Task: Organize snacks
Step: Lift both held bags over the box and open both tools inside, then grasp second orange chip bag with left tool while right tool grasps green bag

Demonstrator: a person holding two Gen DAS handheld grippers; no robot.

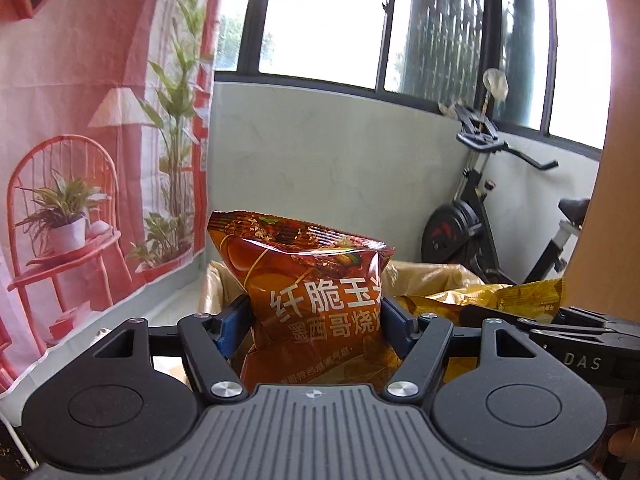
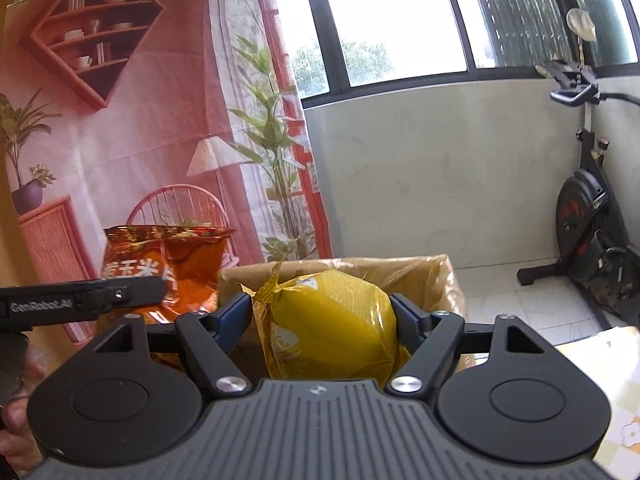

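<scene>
Left wrist view: left gripper (image 1: 315, 322) is clenched on the red-orange chip bag (image 1: 308, 280), blue pads pressing both sides at mid-height. Bag stands upright, top seam up, just in front of the cardboard box (image 1: 432, 276); probably carried this way so it drops in flat-bottomed. Gripper held level, pointing far toward the window wall. At right, the yellow snack bag (image 1: 520, 298) sits in the other tool.

Right wrist view: right gripper (image 2: 323, 314) grasps the yellow snack bag (image 2: 332, 320), puffed between the fingers, crimped end tilted up-left, over the near edge of the box (image 2: 436, 276). Pose level, forward. Red-orange bag (image 2: 172, 260) sits left, beside it. Exercise bike (image 2: 588, 216) far right.
</scene>
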